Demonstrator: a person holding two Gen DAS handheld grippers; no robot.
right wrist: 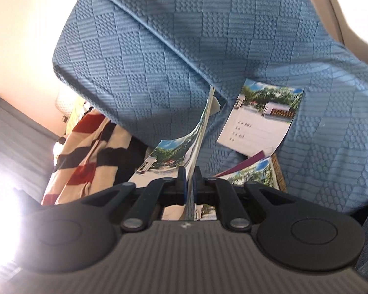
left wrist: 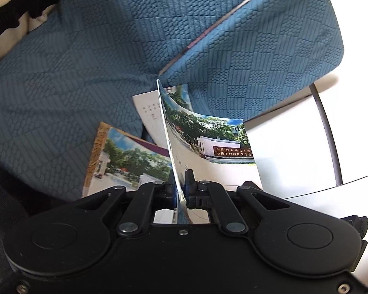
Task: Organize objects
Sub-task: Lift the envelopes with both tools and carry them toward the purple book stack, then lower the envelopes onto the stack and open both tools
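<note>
**Both grippers clamped on a booklet**

Your left gripper (left wrist: 179, 183) and right gripper (right wrist: 189, 178) each pinched a thin booklet (left wrist: 208, 144) edge-on, apparently the same one, its campus-photo cover bowing above the blue cover's (left wrist: 85, 61) front edge, other booklets (right wrist: 260, 115) lying beneath.

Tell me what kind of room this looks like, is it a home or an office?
Probably a home living room. A sofa under a blue textured cover, a striped red, navy and cream garment draped beside it, and school notebooks scattered on the seat suggest that.
</note>
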